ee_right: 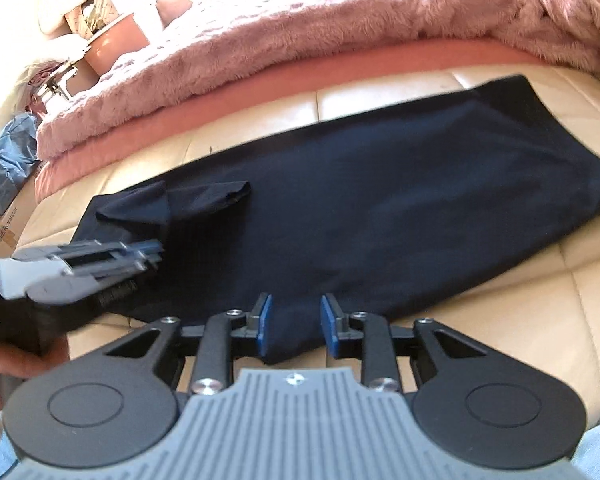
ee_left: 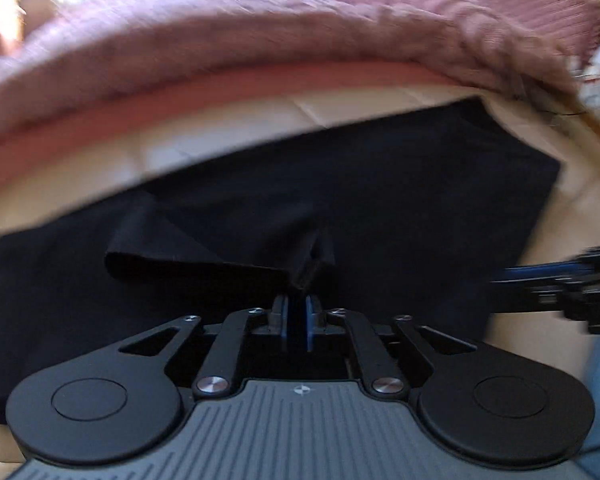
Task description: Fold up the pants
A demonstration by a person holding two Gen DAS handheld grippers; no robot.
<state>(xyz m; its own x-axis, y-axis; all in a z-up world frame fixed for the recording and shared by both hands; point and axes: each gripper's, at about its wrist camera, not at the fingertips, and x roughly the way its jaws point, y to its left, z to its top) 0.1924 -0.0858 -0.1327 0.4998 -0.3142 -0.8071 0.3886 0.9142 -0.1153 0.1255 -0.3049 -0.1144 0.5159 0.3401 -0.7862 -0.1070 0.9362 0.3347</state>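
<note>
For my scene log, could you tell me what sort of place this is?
Probably a bedroom at home: dark pants lie on a cream tiled floor beside a low bed or mattress draped in a fluffy pink blanket, with household clutter beyond.

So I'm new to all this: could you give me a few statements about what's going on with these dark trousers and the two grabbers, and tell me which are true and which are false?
1. The left gripper is pinched shut on a fold of the dark navy fabric pants. True.
2. The right gripper is also clamped shut. False: its jaws stand apart, open, around the near edge of the pants.
3. The pants lie on a cream tiled floor. True.
4. A fluffy pink blanket covers the pants. False: it lies beyond them, not touching.
5. Part of the pants is flipped back near the left gripper. True.
</note>
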